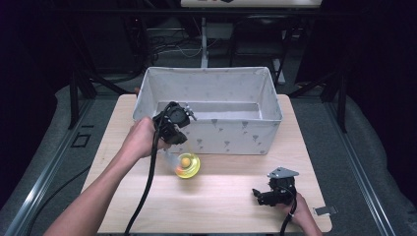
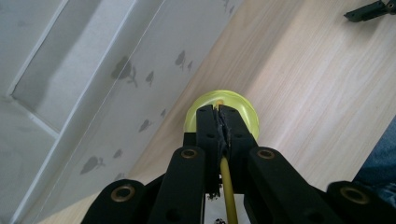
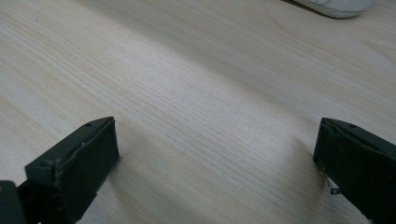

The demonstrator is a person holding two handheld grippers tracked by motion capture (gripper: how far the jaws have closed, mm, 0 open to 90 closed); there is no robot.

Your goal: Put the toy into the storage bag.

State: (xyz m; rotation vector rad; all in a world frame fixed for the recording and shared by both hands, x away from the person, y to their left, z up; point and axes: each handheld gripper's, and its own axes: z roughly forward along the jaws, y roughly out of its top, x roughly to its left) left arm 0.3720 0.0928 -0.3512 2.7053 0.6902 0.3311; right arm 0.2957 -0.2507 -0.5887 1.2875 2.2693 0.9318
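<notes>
The left gripper (image 2: 218, 109) is clamped on the translucent yellow-green plastic cup (image 1: 187, 165), lifted just before the grey fabric box's (image 1: 206, 135) front wall but not yet inside, while the right gripper (image 1: 260, 195) rests wide open near the table's front right corner.

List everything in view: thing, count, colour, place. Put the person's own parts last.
yellow cup: one, translucent yellow-green with an orange spot showing in it, just in front of the bin's near wall.
fabric bin: one, pale grey with small dark prints, far half of the table, open top.
table: one, light wood.
metal clip: one, grey, near right corner of the table.
left gripper: one, black, jaws closed on a thin yellow part of the cup.
right gripper: one, black, jaws wide apart, low over the near right of the table.
forearms and hands: two, entering from the bottom edge.
</notes>
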